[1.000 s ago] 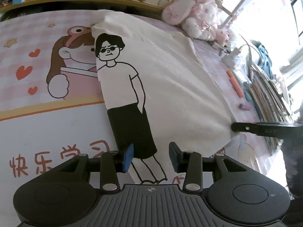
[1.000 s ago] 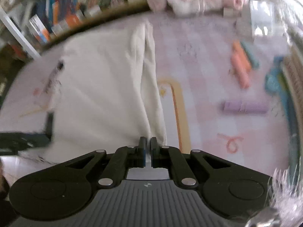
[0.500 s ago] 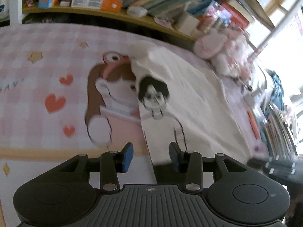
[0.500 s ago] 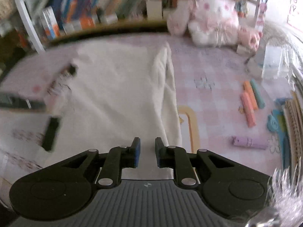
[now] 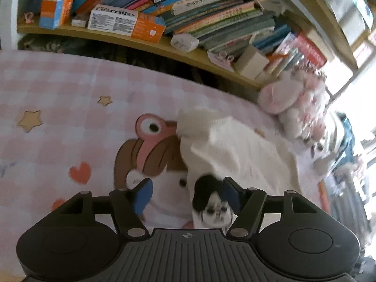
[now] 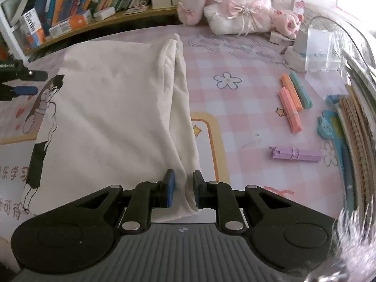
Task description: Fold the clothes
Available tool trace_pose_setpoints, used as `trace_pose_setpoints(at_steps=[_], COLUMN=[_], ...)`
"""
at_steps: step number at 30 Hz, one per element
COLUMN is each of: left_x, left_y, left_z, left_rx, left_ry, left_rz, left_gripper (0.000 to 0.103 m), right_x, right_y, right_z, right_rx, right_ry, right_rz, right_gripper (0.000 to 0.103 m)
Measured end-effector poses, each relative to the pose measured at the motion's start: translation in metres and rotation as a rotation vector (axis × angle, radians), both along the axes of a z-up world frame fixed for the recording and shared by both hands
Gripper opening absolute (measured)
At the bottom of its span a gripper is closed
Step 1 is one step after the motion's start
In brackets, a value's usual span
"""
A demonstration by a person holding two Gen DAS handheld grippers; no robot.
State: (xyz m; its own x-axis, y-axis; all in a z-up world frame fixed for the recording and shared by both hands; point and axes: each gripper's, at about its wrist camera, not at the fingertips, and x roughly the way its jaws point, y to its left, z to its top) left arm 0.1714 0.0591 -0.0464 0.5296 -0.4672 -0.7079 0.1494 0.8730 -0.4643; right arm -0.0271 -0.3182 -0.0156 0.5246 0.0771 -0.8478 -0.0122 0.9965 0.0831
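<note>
Left tongs (image 5: 186,196) opening over the shirt (image 6: 112,117); right tongs (image 6: 182,191), angled down, straddle its fold, unclamped.

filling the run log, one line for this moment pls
task: fold clothes | left gripper: jaws opening, over white t-shirt edge | right gripper: open, hem corner between pads | shirt: lying part-folded

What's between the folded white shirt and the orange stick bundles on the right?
Right wrist view: only bare pink checked mat lies between the shirt and orange bundles, bearing a printed flower.

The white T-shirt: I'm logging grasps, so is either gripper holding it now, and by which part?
Neither holds the white T-shirt. The right gripper straddles its near folded edge, pads apart; the left gripper is opening over the print.
</note>
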Motion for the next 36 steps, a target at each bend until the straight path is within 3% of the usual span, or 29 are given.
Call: trace_pose_setpoints(at_steps=[6,18,21,23,24,25,27,29,31,34,36], left_x=[0.028,0.063,0.069,0.070,0.070,0.069,0.053,0.022,0.018,0.062,0.074], left_y=[0.006,0.004,-0.002,-0.006,-0.008,-0.010,-0.021,-0.042,-0.054,-0.037,-0.030], left_z=[-0.013,-0.031,-0.032,-0.033,-0.034,-0.032,-0.011,0.021,0.021,-0.015,-0.024], left_rx=[-0.095,-0.194,-0.182,-0.167,-0.151,-0.129,-0.055,0.050,0.150,0.097,0.059], left_ry=[0.028,0.052,0.051,0.057,0.056,0.048,-0.095,-0.346,-0.396,-0.108,-0.053], left_rz=[0.055,0.098,0.090,0.083,0.088,0.091,0.076,-0.034,-0.092,0.009,0.033], left_gripper=[0.066,0.061,0.051,0.030,0.024,0.008,0.006,0.006,0.007,0.012,0.019], right_x=[0.003,0.009,0.009,0.008,0.008,0.009,0.009,0.008,0.007,0.008,0.008], right_y=[0.003,0.001,-0.001,-0.003,-0.004,-0.004,-0.005,-0.006,-0.007,-0.009,-0.009], right_z=[0.001,0.003,0.003,0.002,0.002,0.002,0.002,0.001,0.001,0.002,0.004], right_rx=[-0.043,-0.015,0.005,0.016,0.016,0.016,0.020,0.027,0.036,0.052,0.052], right_ry=[0.022,0.050,0.054,0.056,0.057,0.059,0.061,0.061,0.060,0.063,0.065], right_rz=[0.056,0.021,0.003,-0.006,-0.006,-0.006,-0.006,-0.012,-0.023,-0.027,-0.025], right_gripper=[0.016,0.016,0.016,0.016,0.016,0.016,0.016,0.017,0.017,0.017,0.017])
